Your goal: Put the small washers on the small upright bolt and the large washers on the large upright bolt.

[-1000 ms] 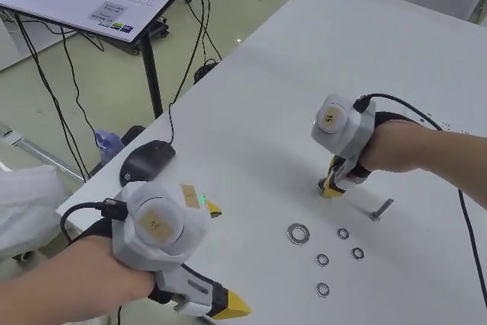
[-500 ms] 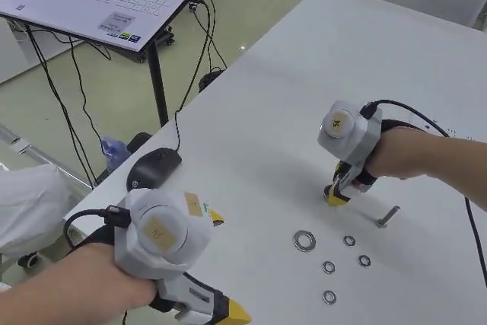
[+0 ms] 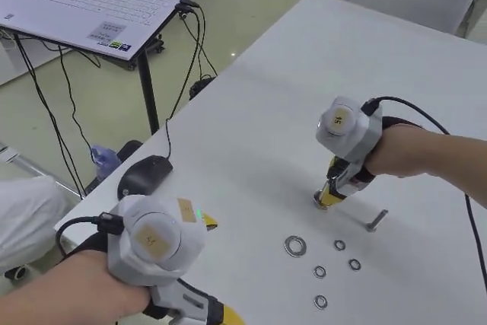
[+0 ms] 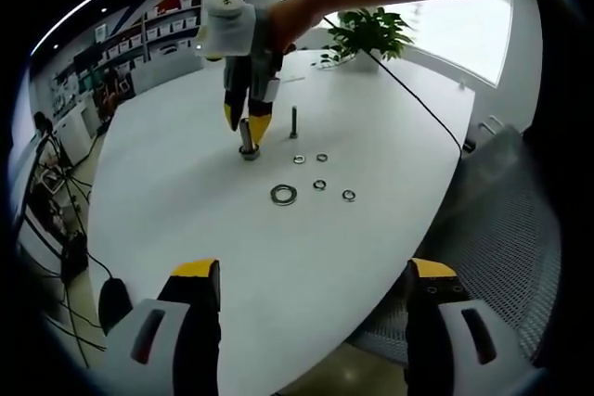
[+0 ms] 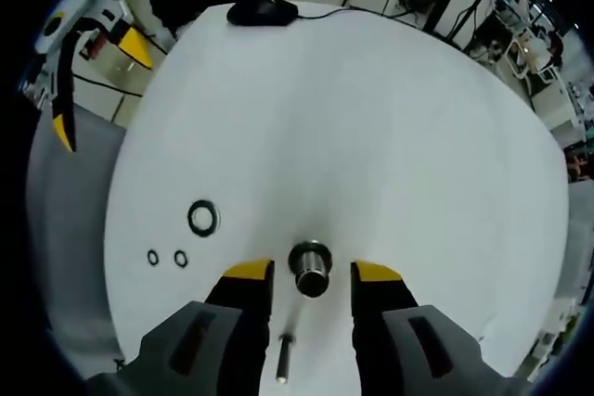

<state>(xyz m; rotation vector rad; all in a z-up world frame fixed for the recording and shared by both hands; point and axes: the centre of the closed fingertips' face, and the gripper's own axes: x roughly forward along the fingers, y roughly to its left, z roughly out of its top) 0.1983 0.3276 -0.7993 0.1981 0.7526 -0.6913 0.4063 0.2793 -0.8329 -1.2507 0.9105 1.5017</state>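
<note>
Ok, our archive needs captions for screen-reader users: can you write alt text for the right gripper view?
The right gripper, jaws open, straddles a large upright bolt on a white table. One large washer and two small washers lie to the left; the left gripper shows at upper left.

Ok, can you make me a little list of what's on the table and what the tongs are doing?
Big bolt: upright, between the right tongs' open tips
Small bolt: standing nearby
Big washer: one, flat on the table
Small washers: four, flat on the table
Left tongs: open, empty
</note>
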